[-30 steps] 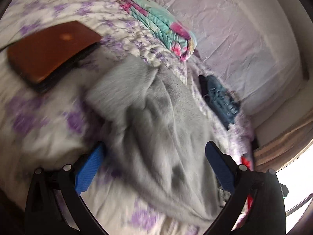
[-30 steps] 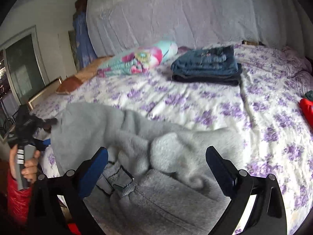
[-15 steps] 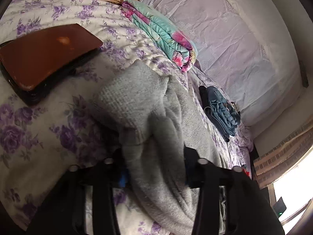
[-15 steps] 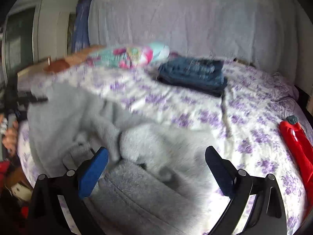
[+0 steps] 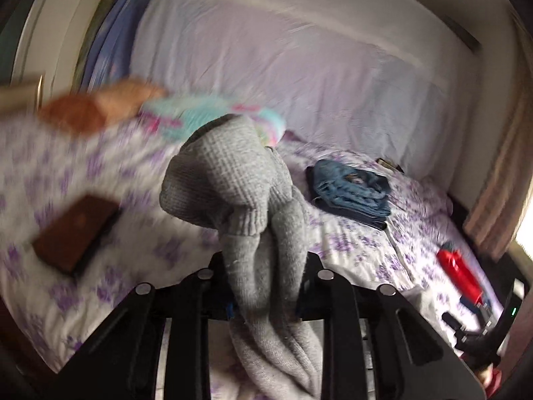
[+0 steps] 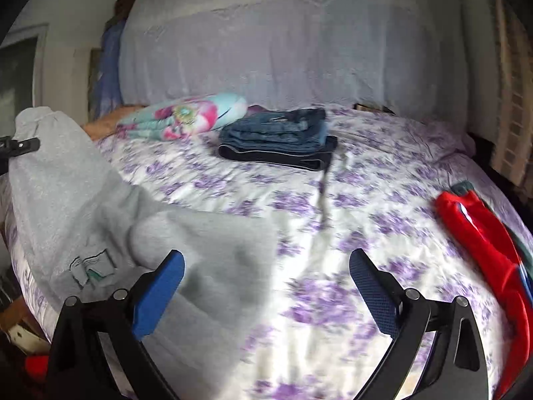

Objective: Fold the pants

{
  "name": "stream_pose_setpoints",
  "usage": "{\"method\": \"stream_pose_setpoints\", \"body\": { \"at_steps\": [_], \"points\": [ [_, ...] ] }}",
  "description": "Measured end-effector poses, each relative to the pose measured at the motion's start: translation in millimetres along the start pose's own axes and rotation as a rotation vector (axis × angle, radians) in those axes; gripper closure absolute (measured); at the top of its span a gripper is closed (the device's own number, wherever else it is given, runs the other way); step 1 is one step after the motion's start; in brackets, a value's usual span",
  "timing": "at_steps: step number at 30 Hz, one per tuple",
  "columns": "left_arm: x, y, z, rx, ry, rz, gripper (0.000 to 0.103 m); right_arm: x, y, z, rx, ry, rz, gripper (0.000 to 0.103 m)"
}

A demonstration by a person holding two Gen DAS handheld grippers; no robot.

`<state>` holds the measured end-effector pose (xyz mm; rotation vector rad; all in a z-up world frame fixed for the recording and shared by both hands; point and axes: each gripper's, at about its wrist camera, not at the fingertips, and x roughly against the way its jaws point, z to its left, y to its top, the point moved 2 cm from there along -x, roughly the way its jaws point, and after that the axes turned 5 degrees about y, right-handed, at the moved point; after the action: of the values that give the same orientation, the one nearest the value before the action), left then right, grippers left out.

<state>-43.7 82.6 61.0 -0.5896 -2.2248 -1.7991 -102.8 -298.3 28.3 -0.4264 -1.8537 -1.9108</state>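
The grey knit pants [image 5: 233, 183] hang bunched from my left gripper [image 5: 265, 303], which is shut on them and holds them lifted above the bed. In the right wrist view the same grey pants [image 6: 83, 206] drape from the upper left down onto the floral bedsheet [image 6: 333, 200]. My right gripper [image 6: 266, 293] is open and empty, low over the sheet, with its left blue pad [image 6: 160, 290] over the pants' edge.
Folded blue jeans [image 6: 279, 136] lie at the back of the bed beside a turquoise and pink folded blanket [image 6: 186, 116]. A red garment [image 6: 483, 243] lies at the right edge. A brown flat case [image 5: 76, 233] lies on the left.
My left gripper shut on the grey pants and lifted them off the bed. My right gripper stayed open and swung rightward over the sheet.
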Motion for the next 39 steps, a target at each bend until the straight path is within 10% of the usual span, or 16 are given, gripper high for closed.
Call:
{"method": "stream_pose_setpoints", "body": {
  "at_steps": [7,12,16,18,22,25,33,37,39],
  "points": [
    [29,-9,-134,-0.341,-0.054,-0.115,0.081,-12,-31,-85,-0.422,0.110,0.057,0.004],
    [4,-103,-239,-0.720,-0.099,-0.052,0.077,-13,-49,-111,-0.609,0.216,0.018,0.004],
    [-29,-173,-270,-0.901,0.022,-0.016,0.073,-11,-47,-107,-0.586,0.223,0.012,0.004],
    [-25,-170,-266,-0.898,0.030,-0.016,0.063,-13,-47,-106,-0.586,0.230,0.011,0.004],
    [-15,-134,-232,-0.706,-0.057,0.062,0.010,-12,-48,-109,-0.592,0.235,0.007,0.004],
    [5,-110,-191,-0.562,-0.169,0.061,0.009,-11,-49,-109,-0.592,0.233,0.007,0.004],
    [14,-36,-151,-0.336,-0.103,-0.025,0.006,28,23,-71,-0.384,0.183,-0.122,0.004],
    [-3,-65,-170,-0.445,-0.059,0.031,0.005,38,59,-27,-0.170,0.150,-0.168,0.004],
    [-36,-115,-181,-0.560,-0.047,0.183,0.005,12,50,-10,-0.073,0.096,-0.068,0.004]
  ]
}}
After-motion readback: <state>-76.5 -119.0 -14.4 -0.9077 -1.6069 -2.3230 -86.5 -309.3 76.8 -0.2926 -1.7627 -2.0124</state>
